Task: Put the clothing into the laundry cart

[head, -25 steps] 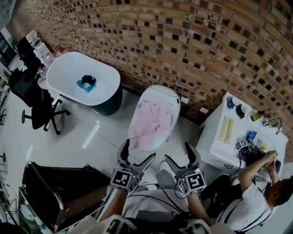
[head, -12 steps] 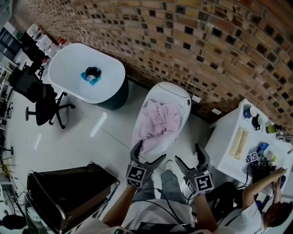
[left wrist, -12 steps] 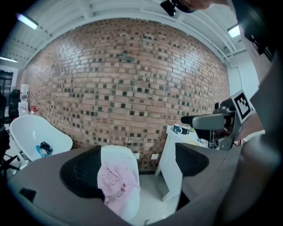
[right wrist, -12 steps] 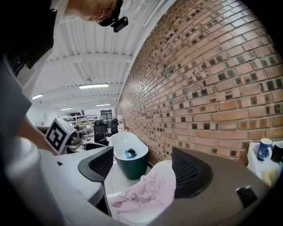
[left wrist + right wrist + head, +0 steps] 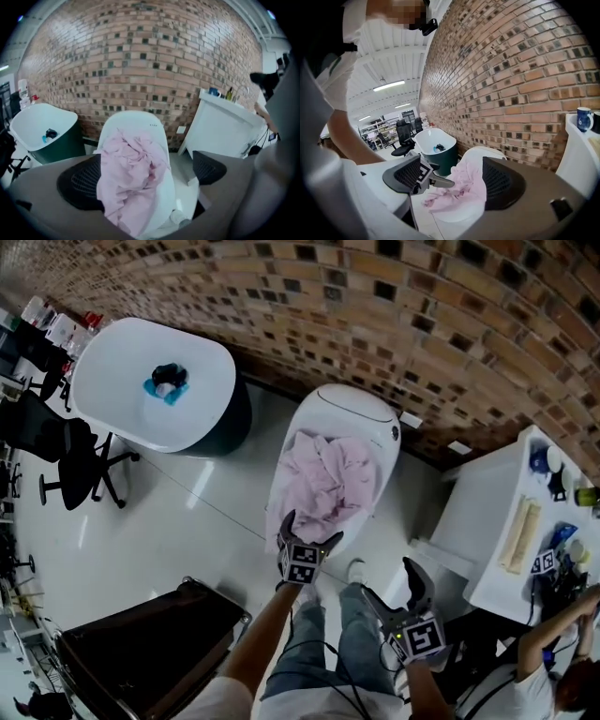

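Clothing: a crumpled pink garment (image 5: pixel 328 479) fills the white oval tub (image 5: pixel 354 401) at the foot of the brick wall (image 5: pixel 422 324), at 12 o'clock from the person in the head view.
Left side: the left gripper (image 5: pixel 311 529) hangs at the garment's 6 o'clock end; whether its tips touch the cloth cannot be told.
Left fingers (image 5: pixel 80 180): spread wide, having just been opening; pink cloth shows in the gap between them, but neither pad presses on it.
Right side: the right gripper (image 5: pixel 392 581) sits at 4 o'clock of the left one, apart from the tub.
Right fingers (image 5: pixel 502 183): wide apart, holding nothing.
Destination: the dark, metal-framed laundry cart (image 5: pixel 150 638) stands at 8 o'clock of the left gripper, well apart from the garment.
Surroundings: a second white tub (image 5: pixel 112 381) lies at 10 o'clock of the picture and a white counter (image 5: pixel 502 512) at 3 o'clock.
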A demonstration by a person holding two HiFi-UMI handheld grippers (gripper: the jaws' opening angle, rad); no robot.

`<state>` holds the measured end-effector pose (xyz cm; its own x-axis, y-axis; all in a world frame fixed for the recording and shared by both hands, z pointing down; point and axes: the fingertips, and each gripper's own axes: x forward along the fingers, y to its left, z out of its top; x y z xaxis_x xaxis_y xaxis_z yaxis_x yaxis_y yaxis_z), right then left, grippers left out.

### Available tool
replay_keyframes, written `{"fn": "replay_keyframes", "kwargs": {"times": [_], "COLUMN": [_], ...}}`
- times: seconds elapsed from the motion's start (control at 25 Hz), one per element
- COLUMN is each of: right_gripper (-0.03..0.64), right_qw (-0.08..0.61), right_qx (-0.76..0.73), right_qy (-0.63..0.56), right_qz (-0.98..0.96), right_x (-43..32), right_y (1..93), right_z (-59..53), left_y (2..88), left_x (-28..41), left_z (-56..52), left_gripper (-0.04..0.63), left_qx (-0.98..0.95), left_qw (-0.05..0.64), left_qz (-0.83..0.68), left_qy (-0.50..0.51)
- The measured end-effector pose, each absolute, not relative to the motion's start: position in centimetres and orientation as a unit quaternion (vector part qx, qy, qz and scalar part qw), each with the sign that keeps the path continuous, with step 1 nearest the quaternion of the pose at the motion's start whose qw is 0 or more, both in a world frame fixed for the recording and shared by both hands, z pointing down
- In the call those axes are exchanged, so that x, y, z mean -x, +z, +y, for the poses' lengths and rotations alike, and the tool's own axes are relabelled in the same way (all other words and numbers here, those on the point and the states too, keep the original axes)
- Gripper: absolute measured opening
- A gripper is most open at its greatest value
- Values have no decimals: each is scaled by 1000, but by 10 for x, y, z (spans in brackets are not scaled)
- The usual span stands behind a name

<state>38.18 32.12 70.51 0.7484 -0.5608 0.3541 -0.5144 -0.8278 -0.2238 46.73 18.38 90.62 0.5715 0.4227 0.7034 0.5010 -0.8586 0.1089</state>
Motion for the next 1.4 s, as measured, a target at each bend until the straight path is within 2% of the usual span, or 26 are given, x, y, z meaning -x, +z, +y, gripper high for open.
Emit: {"fn": "replay_keyframes", "kwargs": {"times": [0.04, 0.36, 0.48, 0.6, 0.76, 0.84, 0.92, 0.96, 1.04, 1.2, 1.4], "right_gripper": [434, 434, 433, 433, 433, 433, 433, 433, 433, 433, 433], "right_qw": [51, 38, 24, 23, 40, 57, 72, 75, 78, 90, 38], "right_qx": [934, 938, 937, 938, 939, 939, 940, 940, 940, 941, 938], "right_qy": [-209, -209, -221, -229, -242, -246, -245, -245, -246, -226, -194], "right_qz": [286, 274, 269, 261, 242, 232, 226, 225, 223, 234, 283], "right_x": [-390, -462, -471, -472, -467, -465, -464, -464, -464, -468, -455], "right_y": [718, 782, 801, 816, 832, 833, 827, 823, 814, 777, 709], "right_z": [322, 331, 336, 345, 358, 358, 356, 354, 349, 334, 317], "left_y": [933, 1088, 1138, 1149, 1140, 1135, 1129, 1124, 1102, 1000, 864], "left_x": [-472, -547, -565, -584, -605, -604, -596, -591, -582, -573, -533], "left_z": [186, 198, 200, 205, 210, 207, 200, 198, 200, 199, 159], "left_gripper": [604, 604, 606, 606, 599, 509, 265, 180, 149, 141, 140], "left_qx": [877, 836, 811, 814, 842, 841, 835, 834, 843, 889, 934], "left_qw": [62, 121, 111, 73, 67, 66, 65, 68, 62, -26, -89], "left_qz": [-263, -222, -212, -216, -210, -210, -209, -209, -210, -191, -138], "left_qy": [-398, -487, -535, -534, -492, -495, -505, -506, -492, -415, -319]}}
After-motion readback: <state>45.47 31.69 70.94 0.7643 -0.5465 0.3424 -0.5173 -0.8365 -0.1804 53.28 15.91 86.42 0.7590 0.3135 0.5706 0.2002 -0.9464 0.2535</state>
